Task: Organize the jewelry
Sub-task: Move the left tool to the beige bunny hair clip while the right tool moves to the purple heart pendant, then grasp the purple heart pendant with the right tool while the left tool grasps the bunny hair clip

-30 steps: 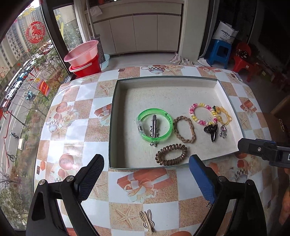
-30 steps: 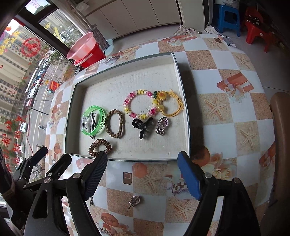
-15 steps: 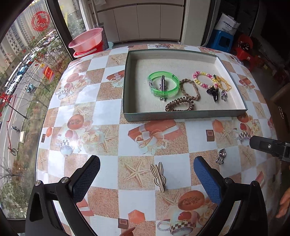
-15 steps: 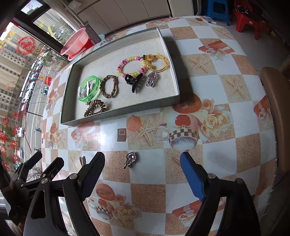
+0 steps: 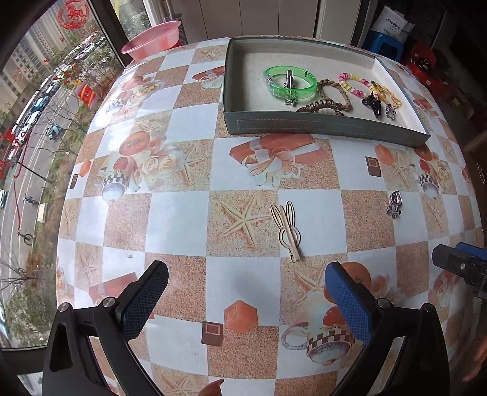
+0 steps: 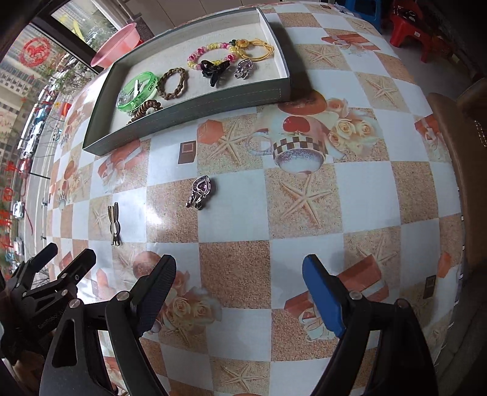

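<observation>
A grey-green tray (image 5: 328, 126) (image 6: 194, 106) at the far side of the table holds a green bangle (image 5: 289, 81), several hair ties, a bead bracelet and a black claw clip (image 6: 214, 69). On the tablecloth, nearer me, lie a beige rabbit-shaped clip (image 5: 288, 230) (image 6: 114, 224) and a silver heart charm (image 5: 394, 204) (image 6: 201, 192). My left gripper (image 5: 246, 295) stands open just below the rabbit clip, nothing between its fingers. My right gripper (image 6: 239, 289) is open too, below and right of the charm, empty.
A pink basin (image 5: 152, 39) on a red bucket stands past the table's far left edge by the window. A brown chair back (image 6: 456, 170) is at the right edge. Blue and red stools (image 6: 411, 21) stand on the floor beyond.
Both grippers have drawn back from over the tray toward the near side of the table and sunk a little. The tray now lies far off; the rabbit clip and charm lie just ahead.
</observation>
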`<action>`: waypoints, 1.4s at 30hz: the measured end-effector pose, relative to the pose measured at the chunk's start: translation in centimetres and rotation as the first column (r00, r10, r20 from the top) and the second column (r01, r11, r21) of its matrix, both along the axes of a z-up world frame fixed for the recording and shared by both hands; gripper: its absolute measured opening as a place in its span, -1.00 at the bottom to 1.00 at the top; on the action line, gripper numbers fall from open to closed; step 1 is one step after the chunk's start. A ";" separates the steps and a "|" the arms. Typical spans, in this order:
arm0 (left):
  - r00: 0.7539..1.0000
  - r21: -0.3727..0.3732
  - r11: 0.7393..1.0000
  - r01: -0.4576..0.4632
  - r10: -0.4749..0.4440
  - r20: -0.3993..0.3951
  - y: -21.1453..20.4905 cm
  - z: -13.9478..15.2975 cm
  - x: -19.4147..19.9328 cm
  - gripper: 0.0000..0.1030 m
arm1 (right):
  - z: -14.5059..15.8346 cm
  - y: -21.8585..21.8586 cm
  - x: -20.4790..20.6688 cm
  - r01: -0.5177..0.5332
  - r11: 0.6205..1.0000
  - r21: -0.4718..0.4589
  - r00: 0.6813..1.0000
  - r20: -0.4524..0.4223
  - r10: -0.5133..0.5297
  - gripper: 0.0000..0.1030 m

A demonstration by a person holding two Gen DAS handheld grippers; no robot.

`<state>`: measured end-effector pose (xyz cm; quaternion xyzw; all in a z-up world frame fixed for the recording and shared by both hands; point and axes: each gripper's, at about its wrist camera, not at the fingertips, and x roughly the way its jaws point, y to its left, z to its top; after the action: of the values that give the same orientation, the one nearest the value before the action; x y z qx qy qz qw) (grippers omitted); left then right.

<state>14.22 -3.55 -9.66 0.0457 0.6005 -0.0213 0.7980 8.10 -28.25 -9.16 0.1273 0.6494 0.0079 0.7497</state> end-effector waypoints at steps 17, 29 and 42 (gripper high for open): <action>0.999 -0.048 0.999 -0.026 0.024 -0.047 -0.2 -2.5 1.9 1.00 | -2.2 1.3 1.5 0.026 1.000 -0.011 0.995 -0.100 -0.027 0.69; 0.999 -0.016 0.999 -0.034 0.033 -0.039 -0.6 -3.5 3.3 1.00 | -2.6 3.4 6.3 0.046 0.999 0.004 0.996 -0.071 -0.045 0.69; 0.999 -0.012 0.999 -0.034 0.033 -0.039 -1.3 -4.8 3.5 1.00 | -3.8 8.2 9.9 -0.026 0.993 -0.112 0.999 -0.041 0.021 0.40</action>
<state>17.72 -4.82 -14.47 0.0303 0.6163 -0.0125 0.7868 18.03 -20.01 -12.96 0.0772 0.6651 -0.0225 0.7424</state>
